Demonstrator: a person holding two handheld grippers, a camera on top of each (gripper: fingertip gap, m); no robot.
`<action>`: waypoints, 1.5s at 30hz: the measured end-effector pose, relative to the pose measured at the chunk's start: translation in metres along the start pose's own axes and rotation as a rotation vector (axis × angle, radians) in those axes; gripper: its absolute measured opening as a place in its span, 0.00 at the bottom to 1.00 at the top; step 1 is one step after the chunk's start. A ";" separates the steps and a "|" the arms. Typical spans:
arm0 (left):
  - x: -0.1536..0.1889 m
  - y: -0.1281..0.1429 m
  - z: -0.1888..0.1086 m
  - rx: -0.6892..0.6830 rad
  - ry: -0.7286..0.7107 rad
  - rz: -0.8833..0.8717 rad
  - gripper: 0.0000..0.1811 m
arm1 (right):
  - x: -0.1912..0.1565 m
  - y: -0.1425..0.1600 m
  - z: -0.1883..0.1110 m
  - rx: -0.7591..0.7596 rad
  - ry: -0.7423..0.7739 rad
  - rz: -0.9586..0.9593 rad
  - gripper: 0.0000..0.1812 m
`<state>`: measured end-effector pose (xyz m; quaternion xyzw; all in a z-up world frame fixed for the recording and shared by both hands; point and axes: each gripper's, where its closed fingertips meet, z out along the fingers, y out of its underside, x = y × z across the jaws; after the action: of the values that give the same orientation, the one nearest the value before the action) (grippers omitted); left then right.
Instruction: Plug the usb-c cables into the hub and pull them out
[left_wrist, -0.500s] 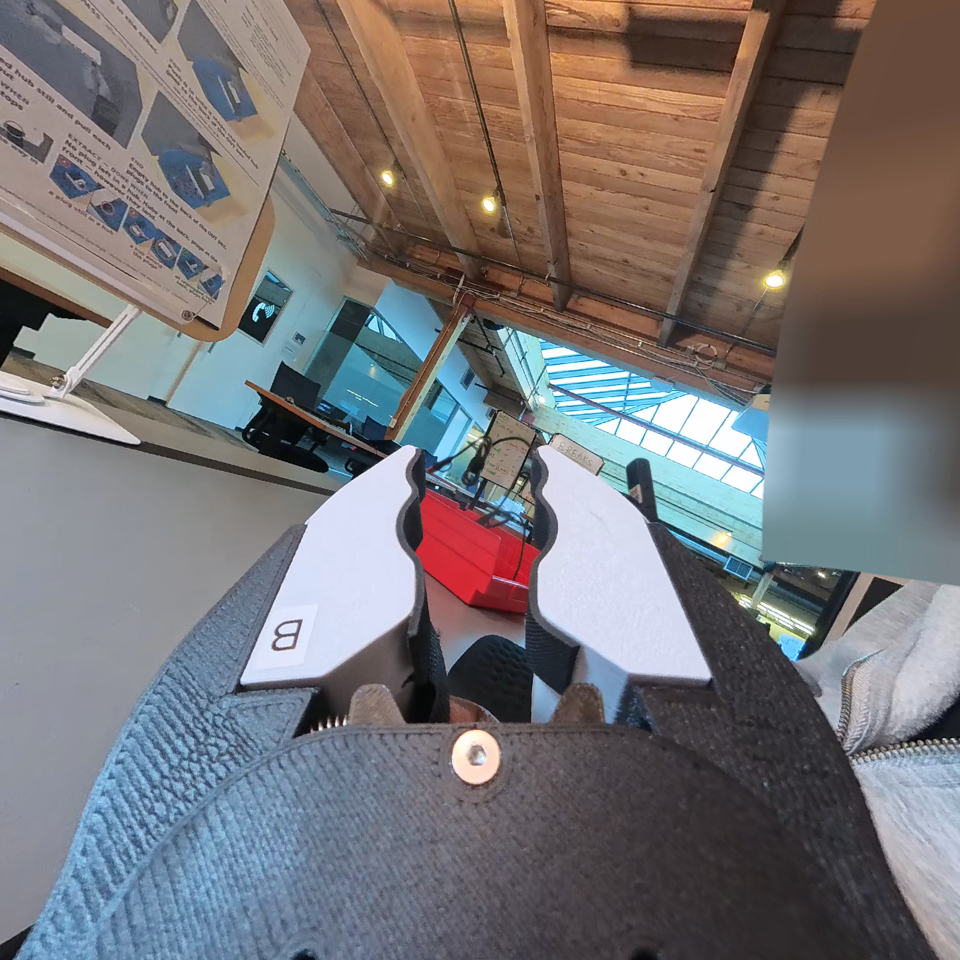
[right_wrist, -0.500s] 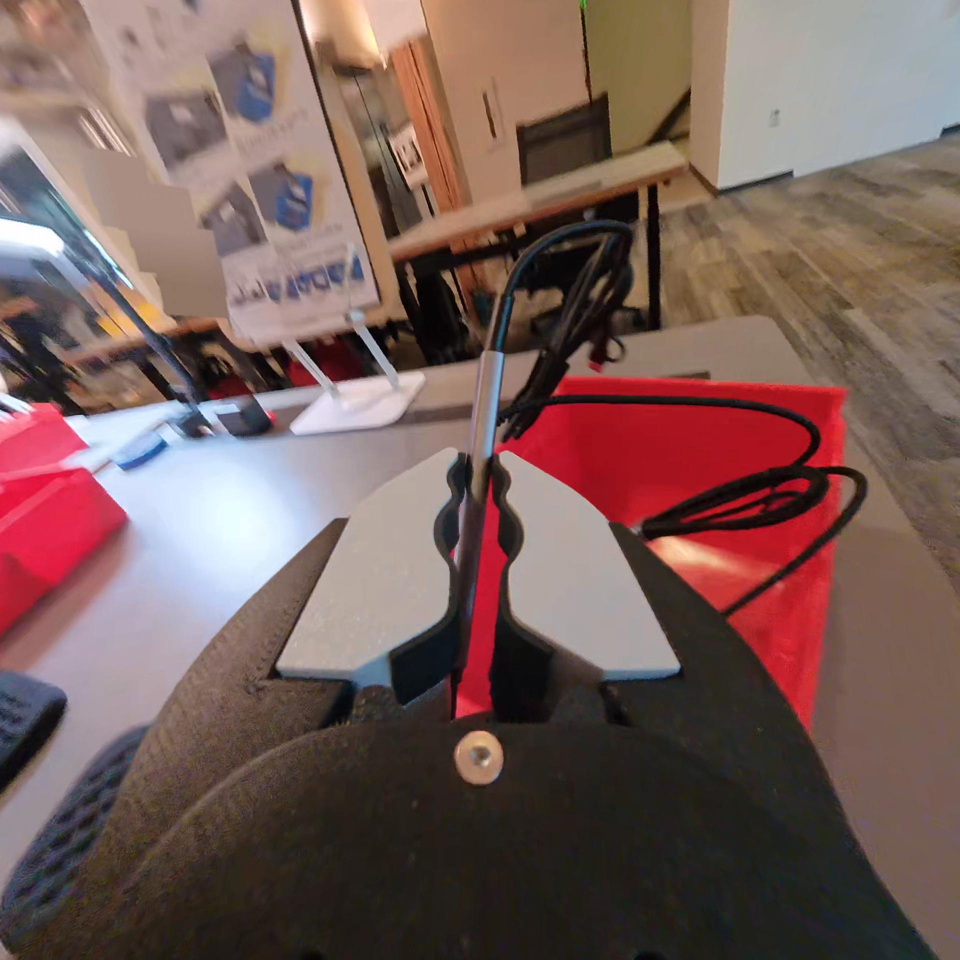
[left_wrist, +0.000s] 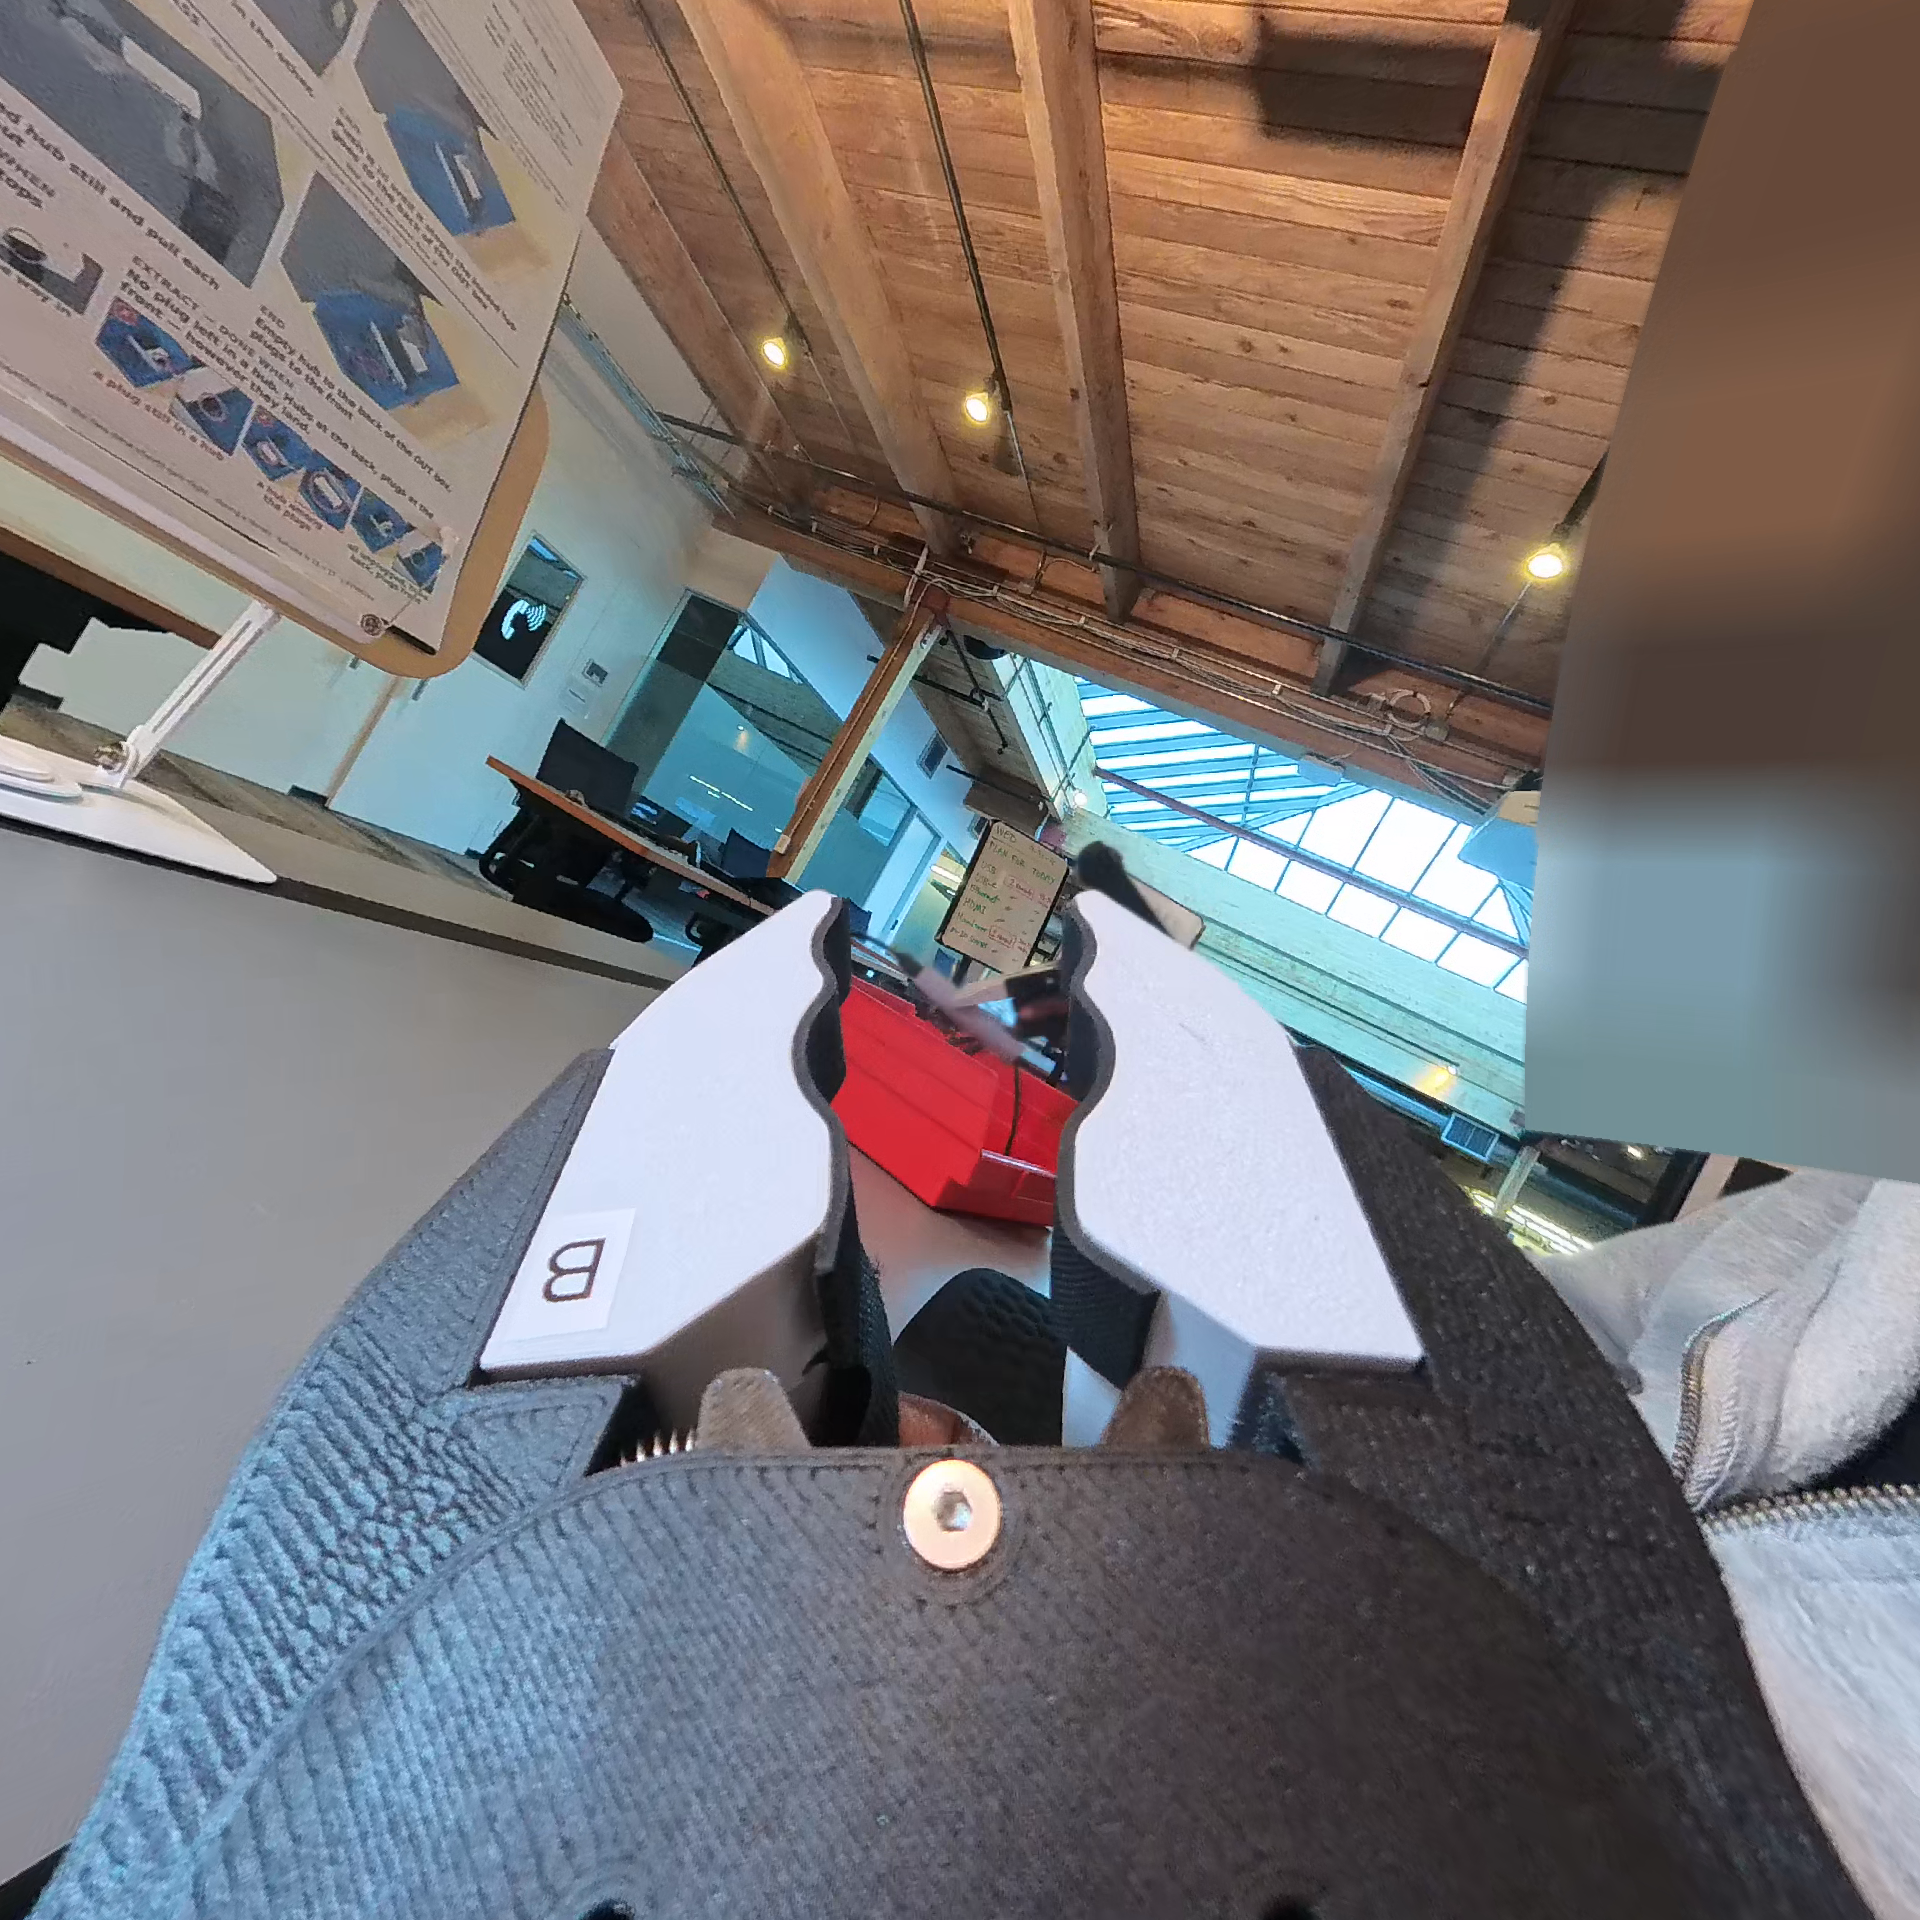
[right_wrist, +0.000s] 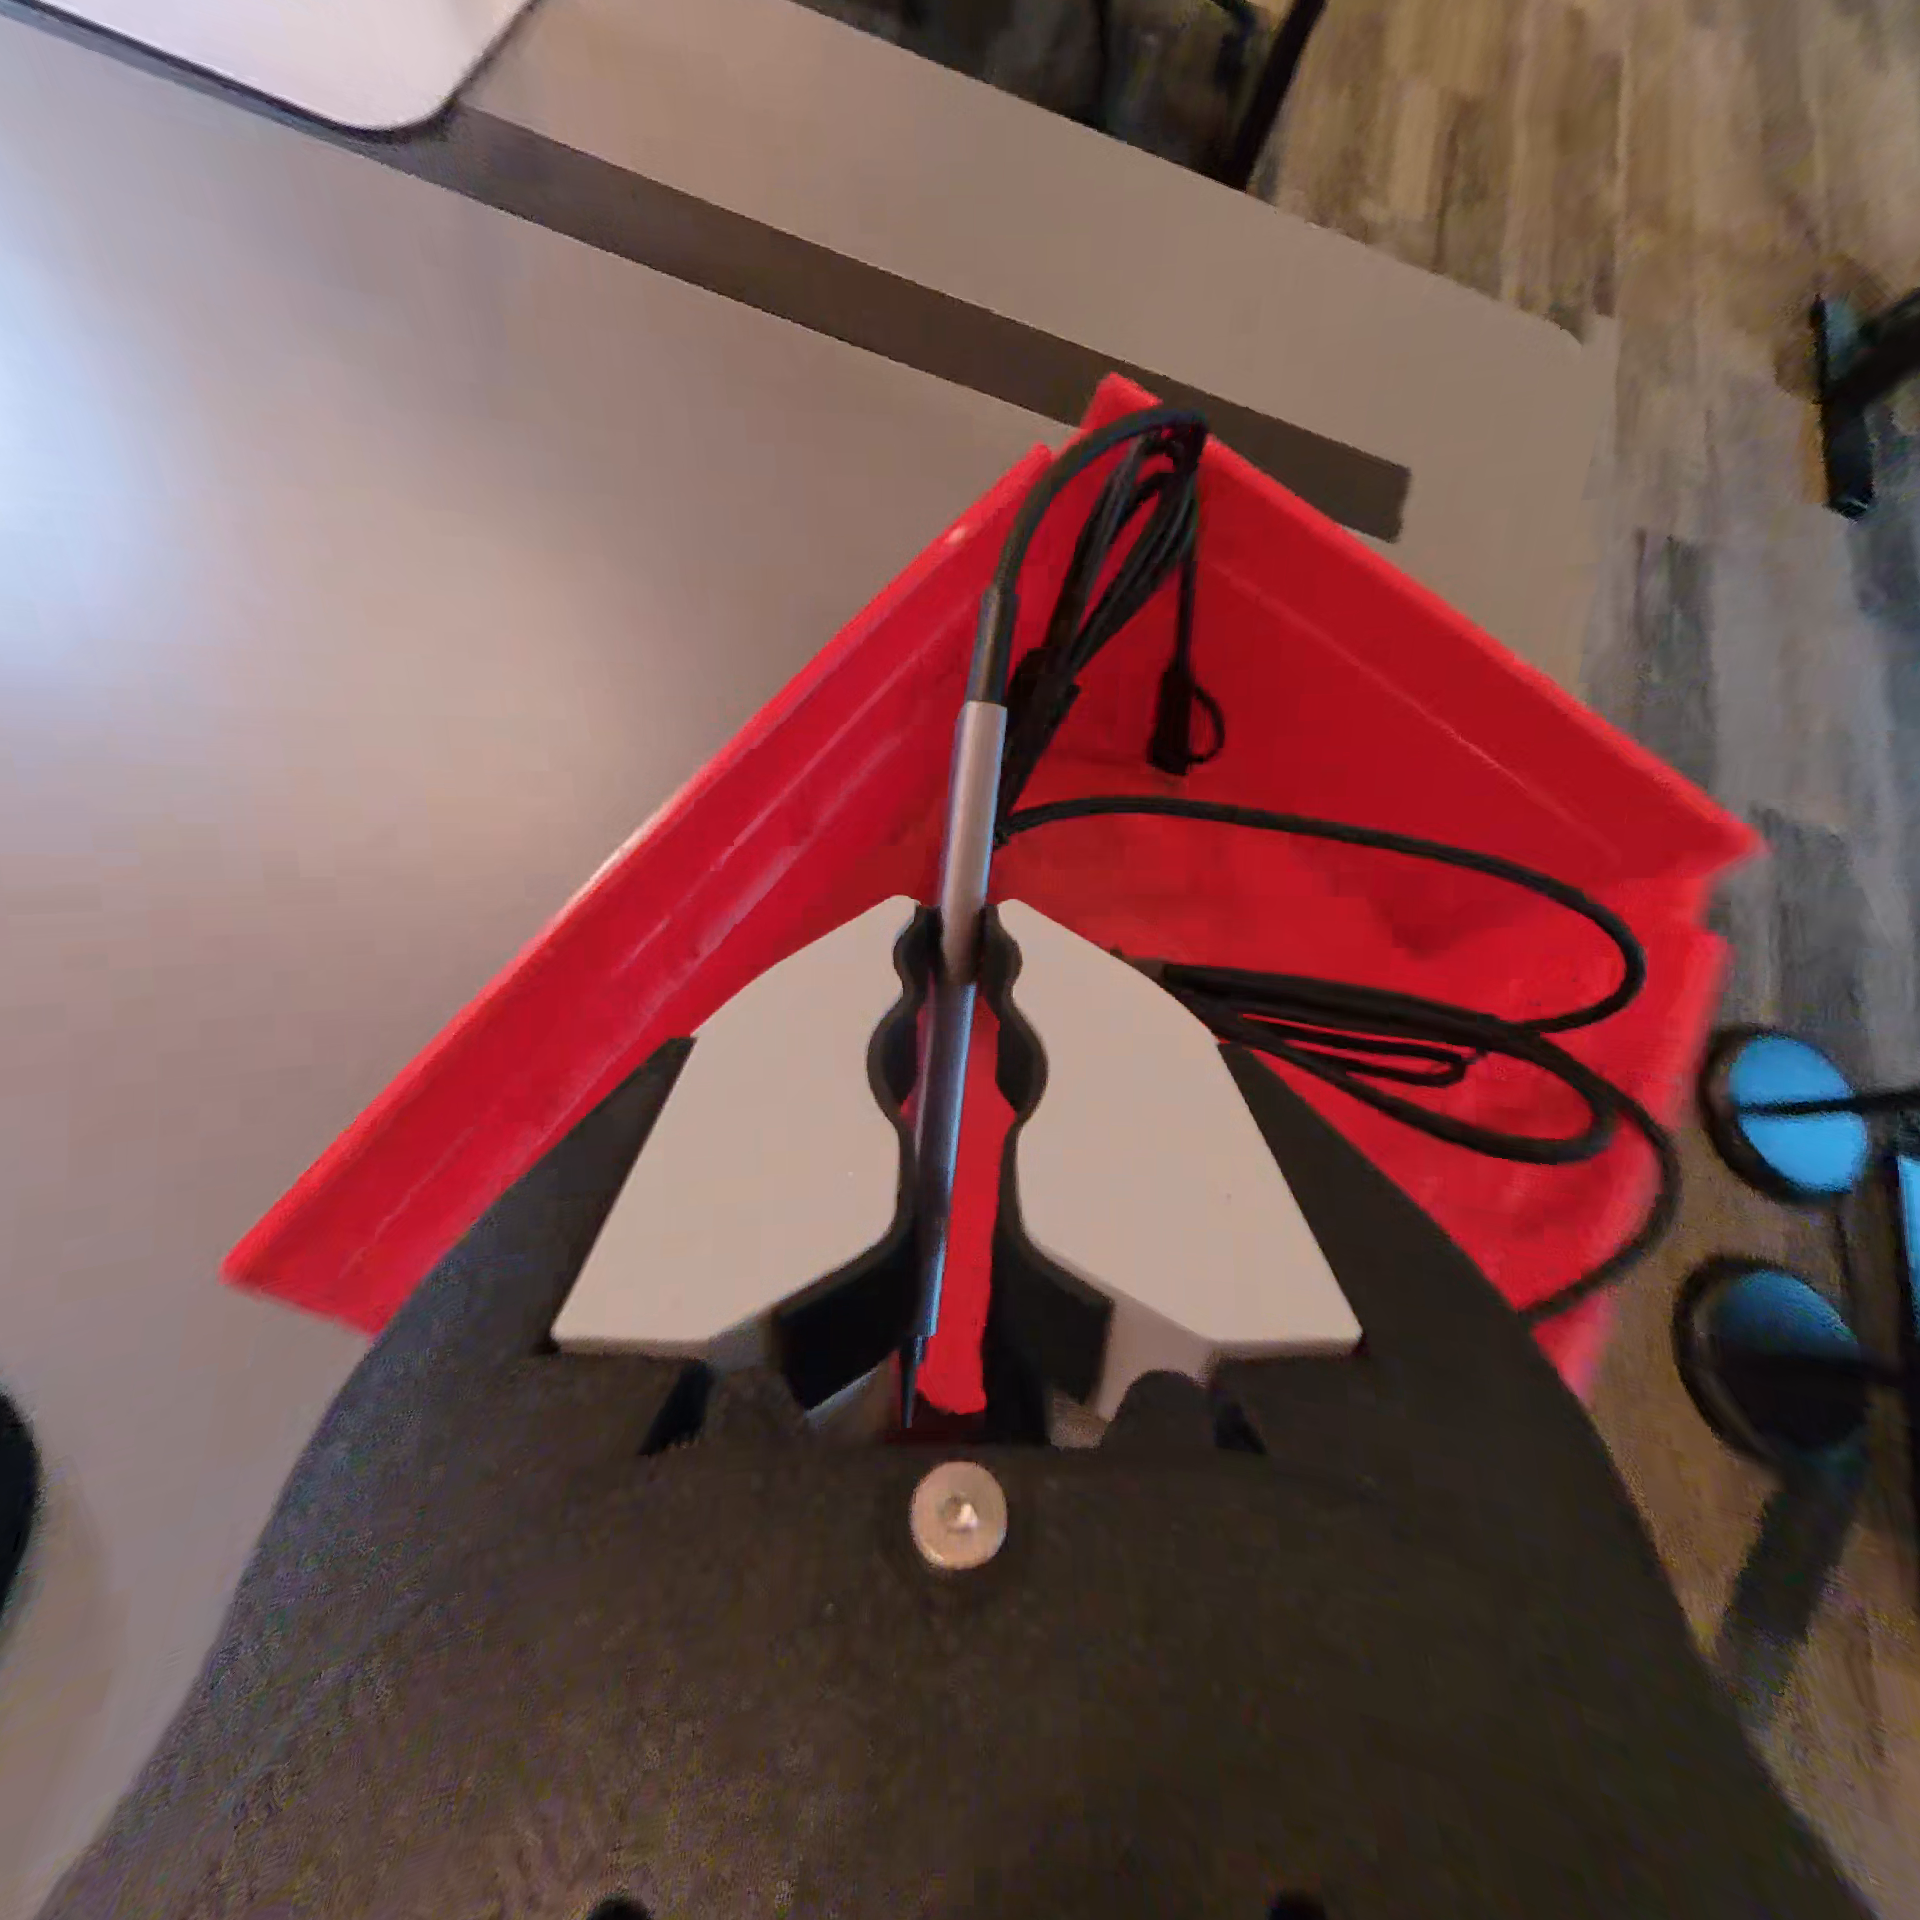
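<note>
Right hand-held gripper (right_wrist: 961, 925) tipped downward.

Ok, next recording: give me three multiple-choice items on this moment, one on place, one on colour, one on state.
1. Where do the loose black cables lie?
A. in the tray
B. on the floor
C. on the white stand base

2. What colour is the tray?
A. blue
B. red
C. grey

3. How does the right gripper stand?
A. open, empty
B. shut on the silver plug
C. out of view

Answers: 1 A, the coils rest on the tray's floor. 2 B, its walls are bright red. 3 B, its jaws pinch the silver plug, cable trailing beyond.
</note>
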<state>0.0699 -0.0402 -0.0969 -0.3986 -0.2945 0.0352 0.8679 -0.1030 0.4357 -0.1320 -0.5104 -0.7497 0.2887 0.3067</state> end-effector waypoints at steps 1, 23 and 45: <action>0.000 0.000 0.000 0.001 0.000 0.000 0.21 | -0.004 0.001 0.013 0.014 -0.043 0.007 0.05; -0.001 0.002 0.001 -0.011 -0.002 -0.002 0.21 | -0.086 -0.103 -0.140 1.021 -0.146 0.413 0.59; -0.032 -0.143 -0.077 -0.899 -0.474 0.670 0.26 | -0.290 -0.088 -0.083 1.215 -0.256 0.241 0.66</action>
<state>0.0602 -0.1983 -0.0494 -0.7783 -0.3242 0.2665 0.4670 -0.0077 0.1445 -0.0602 -0.2874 -0.4200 0.7541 0.4152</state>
